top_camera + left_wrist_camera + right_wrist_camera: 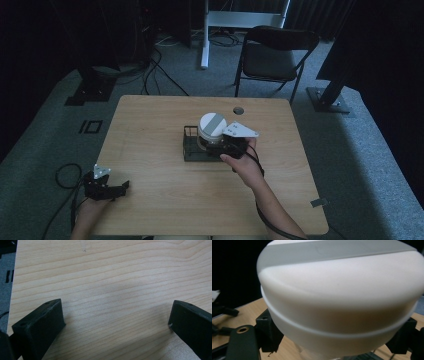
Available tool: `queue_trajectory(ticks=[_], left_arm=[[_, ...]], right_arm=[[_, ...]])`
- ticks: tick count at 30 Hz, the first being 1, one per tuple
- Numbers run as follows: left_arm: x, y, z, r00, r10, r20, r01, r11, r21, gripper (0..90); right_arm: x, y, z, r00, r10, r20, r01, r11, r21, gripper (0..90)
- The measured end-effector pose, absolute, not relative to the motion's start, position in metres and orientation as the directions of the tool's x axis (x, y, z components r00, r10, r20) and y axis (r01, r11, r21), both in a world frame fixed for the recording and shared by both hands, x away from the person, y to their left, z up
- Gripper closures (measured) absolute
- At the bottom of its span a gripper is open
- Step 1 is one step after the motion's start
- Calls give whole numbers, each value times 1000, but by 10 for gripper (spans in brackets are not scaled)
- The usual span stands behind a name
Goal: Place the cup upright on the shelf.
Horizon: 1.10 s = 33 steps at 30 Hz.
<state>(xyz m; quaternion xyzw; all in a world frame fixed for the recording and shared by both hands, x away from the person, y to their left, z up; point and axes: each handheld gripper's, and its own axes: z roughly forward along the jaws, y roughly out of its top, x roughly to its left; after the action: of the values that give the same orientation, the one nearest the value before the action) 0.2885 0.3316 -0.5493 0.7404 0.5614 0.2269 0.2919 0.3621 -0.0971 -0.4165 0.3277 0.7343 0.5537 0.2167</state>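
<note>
Nearest you, at the near left corner of the surface [165,190], your left tongs [118,190] rest with jaws spread wide and nothing between them; the left gripper view shows bare wood grain there. Farther out, near the middle, your right tongs [223,145] grip the white container [211,131] from either side, over the black wire rack [192,149]. The right gripper view shows its lid [337,270] with a grey band close up; what it holds stays hidden. A chair [275,52] stands beyond the far edge.
</note>
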Motion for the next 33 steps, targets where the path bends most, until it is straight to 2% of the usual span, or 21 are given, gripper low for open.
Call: queue_trajectory(ticks=[11,21,33], left_arm=[[288,332,-549,268,963,9,700,-201,686,2],[288,332,-549,267,964,7,700,-199,686,2],[288,332,-549,267,964,7,700,-199,686,2]], right_arm=[[379,-107,-421,-567,823,45,284,143,948,184],[391,-122,-431,-401,916,28,327,115,938,184],[403,-133,-458,-340,939,49,404,99,909,184]])
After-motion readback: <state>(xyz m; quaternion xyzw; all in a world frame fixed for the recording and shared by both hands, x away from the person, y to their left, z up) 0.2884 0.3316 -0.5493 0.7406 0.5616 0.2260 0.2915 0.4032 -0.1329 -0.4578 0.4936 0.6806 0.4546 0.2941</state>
